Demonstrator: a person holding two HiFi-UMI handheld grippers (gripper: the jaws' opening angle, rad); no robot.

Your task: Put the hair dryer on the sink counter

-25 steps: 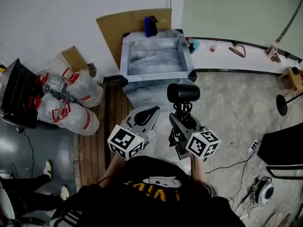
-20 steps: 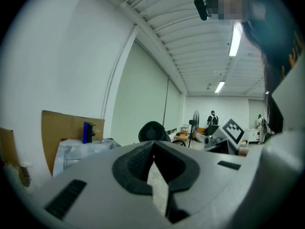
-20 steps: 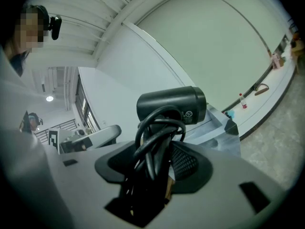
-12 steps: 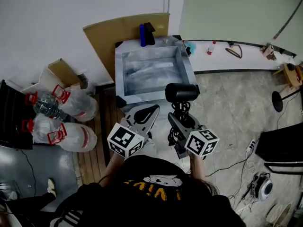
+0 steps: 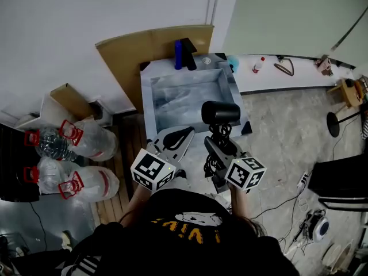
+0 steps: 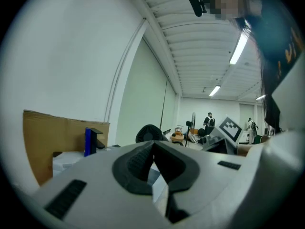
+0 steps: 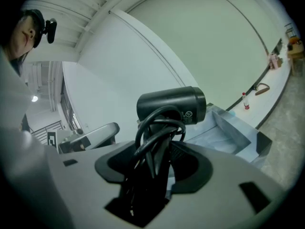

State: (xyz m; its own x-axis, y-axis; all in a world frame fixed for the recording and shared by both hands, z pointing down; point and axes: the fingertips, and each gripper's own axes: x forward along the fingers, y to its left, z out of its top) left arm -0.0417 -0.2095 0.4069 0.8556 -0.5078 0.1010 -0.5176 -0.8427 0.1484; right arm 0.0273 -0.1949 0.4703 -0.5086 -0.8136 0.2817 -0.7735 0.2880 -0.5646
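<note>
A black hair dryer [image 5: 221, 112] [image 7: 171, 105] with its cord coiled round the handle stands upright in my right gripper [image 5: 220, 142] [image 7: 159, 163], whose jaws are shut on the handle and cord. It hangs over the front right corner of the grey sink counter [image 5: 148, 105], a box with a sunken basin. My left gripper [image 5: 177, 138] [image 6: 152, 166] hovers in front of the counter with its pads together and nothing between them. A blue bottle [image 5: 178, 55] [image 6: 87, 141] and a black faucet [image 5: 188, 53] stand at the back rim.
A brown cardboard sheet [image 5: 132, 56] leans on the wall behind the sink. Large clear water bottles [image 5: 75, 154] lie on the floor at left. A white ledge [image 5: 287, 76] at right carries small items. Cables and a power strip [image 5: 302, 183] lie on the floor at right.
The head view has shifted, so the sink and the bottles sit differently in frame. Both grippers keep their places and the hair dryer stays held.
</note>
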